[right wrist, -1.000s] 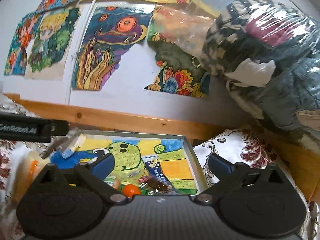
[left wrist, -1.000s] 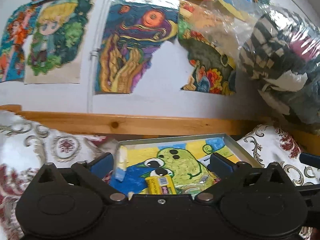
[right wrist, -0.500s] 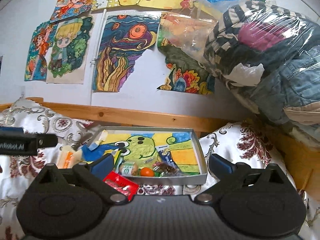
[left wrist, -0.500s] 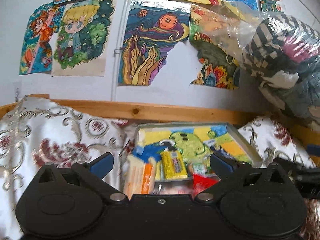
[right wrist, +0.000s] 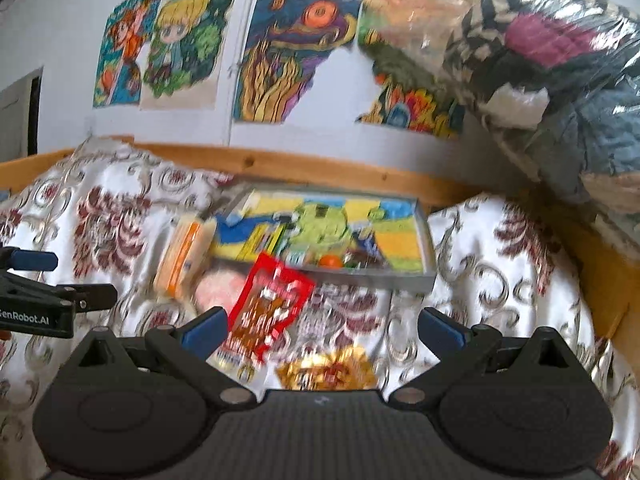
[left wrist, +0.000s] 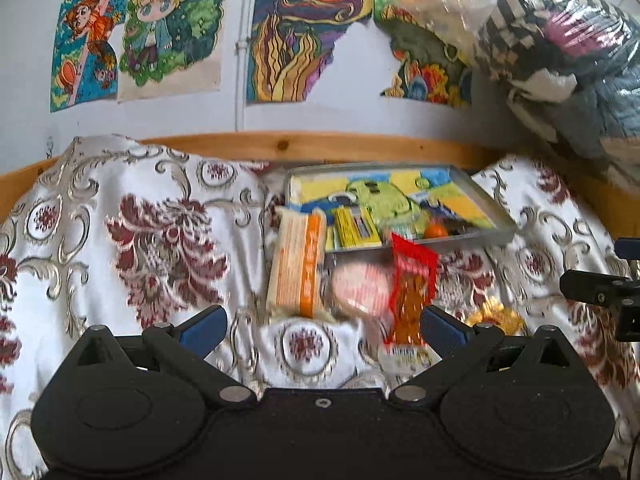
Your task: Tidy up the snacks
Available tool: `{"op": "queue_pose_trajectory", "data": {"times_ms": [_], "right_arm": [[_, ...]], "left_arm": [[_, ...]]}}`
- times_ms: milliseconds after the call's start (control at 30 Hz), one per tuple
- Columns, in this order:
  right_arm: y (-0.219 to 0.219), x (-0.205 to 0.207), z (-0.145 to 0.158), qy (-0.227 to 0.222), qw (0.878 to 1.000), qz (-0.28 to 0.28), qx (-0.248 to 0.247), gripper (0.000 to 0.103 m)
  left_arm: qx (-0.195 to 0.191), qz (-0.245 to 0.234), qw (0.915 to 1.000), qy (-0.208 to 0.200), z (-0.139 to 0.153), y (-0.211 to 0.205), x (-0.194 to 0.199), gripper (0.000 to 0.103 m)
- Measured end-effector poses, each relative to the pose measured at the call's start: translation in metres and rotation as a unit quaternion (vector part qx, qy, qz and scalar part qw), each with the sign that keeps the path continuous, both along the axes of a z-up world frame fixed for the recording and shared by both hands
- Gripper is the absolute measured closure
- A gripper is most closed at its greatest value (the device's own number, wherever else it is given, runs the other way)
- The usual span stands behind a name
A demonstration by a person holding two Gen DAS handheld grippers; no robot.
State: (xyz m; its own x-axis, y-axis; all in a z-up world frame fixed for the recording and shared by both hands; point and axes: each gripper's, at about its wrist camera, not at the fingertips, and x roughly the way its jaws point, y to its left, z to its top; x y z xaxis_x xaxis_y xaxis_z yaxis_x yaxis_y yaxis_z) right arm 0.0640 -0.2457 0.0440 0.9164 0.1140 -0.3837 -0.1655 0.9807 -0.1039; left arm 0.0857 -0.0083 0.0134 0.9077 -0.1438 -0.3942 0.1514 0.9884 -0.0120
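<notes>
A grey tray (left wrist: 486, 196) (right wrist: 426, 236) with a painted green-creature bottom lies on a patterned cloth and holds a yellow pack (left wrist: 356, 226), an orange ball (left wrist: 436, 231) (right wrist: 330, 261) and small wrappers. In front of it lie an orange-striped pack (left wrist: 298, 264) (right wrist: 182, 254), a round pink snack (left wrist: 360, 288) (right wrist: 218, 290), a red packet (left wrist: 412, 280) (right wrist: 270, 302) and a gold-wrapped snack (left wrist: 498, 318) (right wrist: 330, 370). My left gripper (left wrist: 322, 326) is open and empty, just short of the loose snacks. My right gripper (right wrist: 322, 326) is open and empty, above the gold snack.
A white cloth (left wrist: 140, 232) with dark red and silver ornaments covers the surface. A wooden rail (left wrist: 320, 146) runs behind it below a wall of coloured drawings (left wrist: 304, 36). A clear bag of clothes (left wrist: 568, 52) is piled at the right.
Both grippers have drawn back from over the tray. The tray now lies farther off, and the loose snacks in front of it have come into view.
</notes>
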Motion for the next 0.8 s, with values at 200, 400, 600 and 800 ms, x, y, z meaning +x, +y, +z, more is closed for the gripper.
{"op": "queue_pose_trajectory", "data": {"times_ms": [200, 400, 600, 800], "right_arm": [[-0.001, 0.008, -0.012, 0.075, 0.997, -0.004, 0.0, 0.0], [0.0, 0.019, -0.025, 0.137, 0.991, -0.009, -0.001, 0.0], [0.001, 0.03, -0.035, 0.18, 0.984, -0.007, -0.005, 0.0], [-0.001, 0.04, -0.04, 0.206, 0.978, -0.024, -0.003, 0.0]], "left_arm": [[0.012, -0.018, 0.9991, 0.037, -0.009, -0.003, -0.005, 0.001], [0.036, -0.034, 0.9964, 0.069, -0.02, -0.011, 0.001, 0.001], [0.046, -0.045, 0.9925, 0.104, -0.031, -0.016, 0.013, 0.001], [0.059, -0.065, 0.989, 0.12, -0.037, -0.021, 0.024, 0.001]]}}
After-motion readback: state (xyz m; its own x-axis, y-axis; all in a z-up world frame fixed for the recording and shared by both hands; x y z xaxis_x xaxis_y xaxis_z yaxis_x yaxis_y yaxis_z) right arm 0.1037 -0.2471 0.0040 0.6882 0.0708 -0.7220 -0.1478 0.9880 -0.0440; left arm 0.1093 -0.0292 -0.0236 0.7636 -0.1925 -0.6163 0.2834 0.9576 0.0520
